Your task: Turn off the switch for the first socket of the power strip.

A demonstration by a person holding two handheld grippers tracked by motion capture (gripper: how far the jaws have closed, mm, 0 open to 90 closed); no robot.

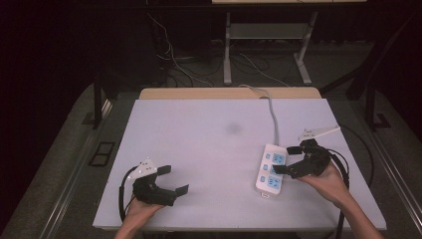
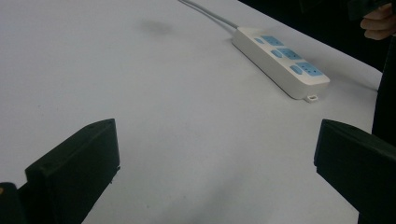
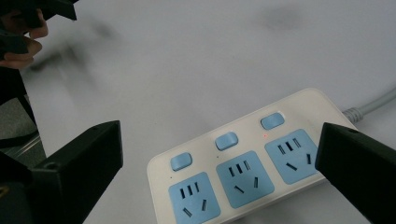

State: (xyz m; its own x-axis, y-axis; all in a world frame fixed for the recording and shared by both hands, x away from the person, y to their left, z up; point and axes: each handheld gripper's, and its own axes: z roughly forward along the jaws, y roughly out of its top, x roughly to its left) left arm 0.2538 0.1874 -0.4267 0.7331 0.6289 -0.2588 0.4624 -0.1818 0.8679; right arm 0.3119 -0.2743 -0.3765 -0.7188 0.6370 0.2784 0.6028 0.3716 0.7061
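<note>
Two black jaws of the right gripper (image 3: 219,172) rise at the bottom corners of the right gripper view, spread wide with nothing between them but the white power strip (image 3: 247,163) lying just beyond. Its three blue sockets (image 3: 239,178) sit in a row, each with a blue switch (image 3: 227,140) above it, and a small red light glows beside the switch nearest the cord end. From the high view, the right gripper (image 1: 286,159) hovers over the strip's right edge, its jaws apart above the power strip (image 1: 271,169), which lies on the right half of the white table (image 1: 199,149) with its grey cord (image 1: 272,117) running away toward the far edge. Whether a jaw tip touches the strip cannot be told. Over at the near left of the table, the left gripper (image 1: 174,180) is held low, its jaws also wide and empty, well apart from the strip. Through the left gripper view the power strip (image 2: 280,60) shows far off across bare table.
</note>
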